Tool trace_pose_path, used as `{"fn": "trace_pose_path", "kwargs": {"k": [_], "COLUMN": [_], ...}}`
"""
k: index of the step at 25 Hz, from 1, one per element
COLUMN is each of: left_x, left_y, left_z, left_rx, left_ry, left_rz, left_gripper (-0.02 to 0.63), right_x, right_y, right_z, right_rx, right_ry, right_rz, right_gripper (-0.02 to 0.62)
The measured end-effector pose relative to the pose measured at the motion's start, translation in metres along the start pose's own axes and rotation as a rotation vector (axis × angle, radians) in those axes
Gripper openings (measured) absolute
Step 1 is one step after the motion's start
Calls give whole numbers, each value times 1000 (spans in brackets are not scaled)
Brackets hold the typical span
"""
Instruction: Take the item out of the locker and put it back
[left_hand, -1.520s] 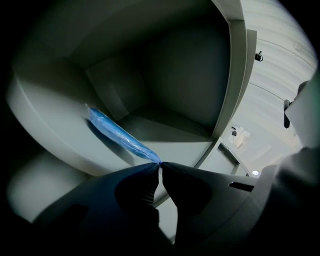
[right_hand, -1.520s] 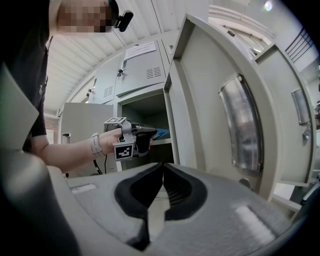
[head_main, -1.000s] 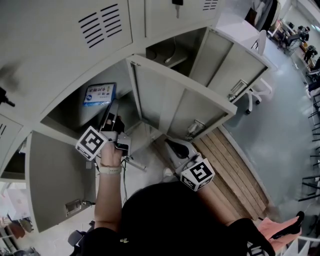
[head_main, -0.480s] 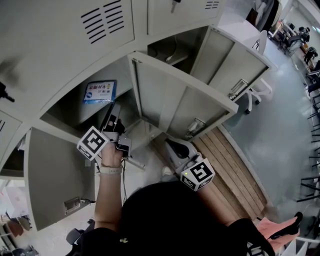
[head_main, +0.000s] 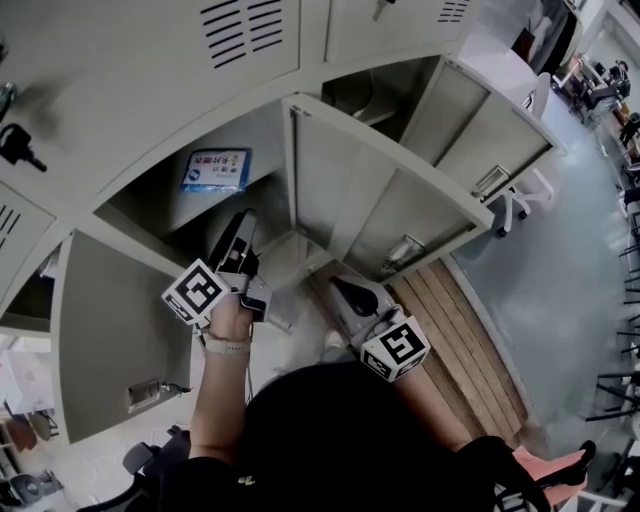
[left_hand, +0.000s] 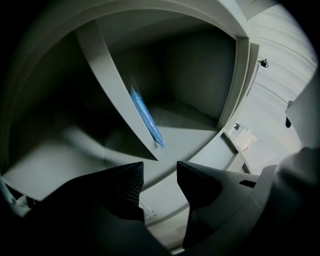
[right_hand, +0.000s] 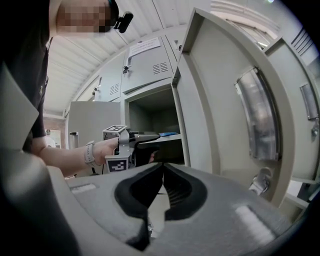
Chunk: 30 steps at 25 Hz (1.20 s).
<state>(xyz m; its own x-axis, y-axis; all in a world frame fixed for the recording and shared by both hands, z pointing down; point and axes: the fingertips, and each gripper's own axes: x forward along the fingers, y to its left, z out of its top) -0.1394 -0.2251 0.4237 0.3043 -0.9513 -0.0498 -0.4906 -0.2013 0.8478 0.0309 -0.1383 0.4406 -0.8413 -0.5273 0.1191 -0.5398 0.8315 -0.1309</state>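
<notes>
Left claw (left_hand: 160, 168), empty and closing, sits short of the blue packet (left_hand: 145, 115) in the locker (left_hand: 197, 70).

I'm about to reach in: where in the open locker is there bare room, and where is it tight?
Bare: the shelf in front of the blue packet, out to the front edge, and the strip between the packet and the right-hand wall. Tight: the back of the shelf, which the packet takes up.

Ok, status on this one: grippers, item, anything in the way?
Left gripper at the locker mouth, jaws apart and closing, nothing between them. Right gripper shut, empty, held low. Blue packet inside, untouched. Nothing in the way.
</notes>
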Motion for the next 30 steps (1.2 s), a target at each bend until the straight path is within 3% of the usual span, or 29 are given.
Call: {"fn": "trace_pose_path", "kwargs": {"k": [2, 4, 9, 17, 30], "left_x": [-9, -18, -39, -79, -152], "left_y": [0, 0, -7, -18, -21], "left_z": [-3, -3, -4, -28, -32], "left_rx": [-8, -1, 71, 394, 614], "left_ry": [-3, -13, -9, 93, 96], "left_rz": [9, 14, 9, 84, 206], "left_gripper": [187, 118, 18, 14, 12], "right_x": [3, 7, 18, 38, 71], "right_y": [4, 8, 20, 45, 97], "right_z": [0, 1, 2, 3, 2], "right_rx": [-1, 0, -3, -5, -17], "right_ry": [1, 2, 7, 9, 17], "right_rz": [16, 34, 84, 180, 357], "right_gripper": [-1, -1, -2, -1, -1]}}
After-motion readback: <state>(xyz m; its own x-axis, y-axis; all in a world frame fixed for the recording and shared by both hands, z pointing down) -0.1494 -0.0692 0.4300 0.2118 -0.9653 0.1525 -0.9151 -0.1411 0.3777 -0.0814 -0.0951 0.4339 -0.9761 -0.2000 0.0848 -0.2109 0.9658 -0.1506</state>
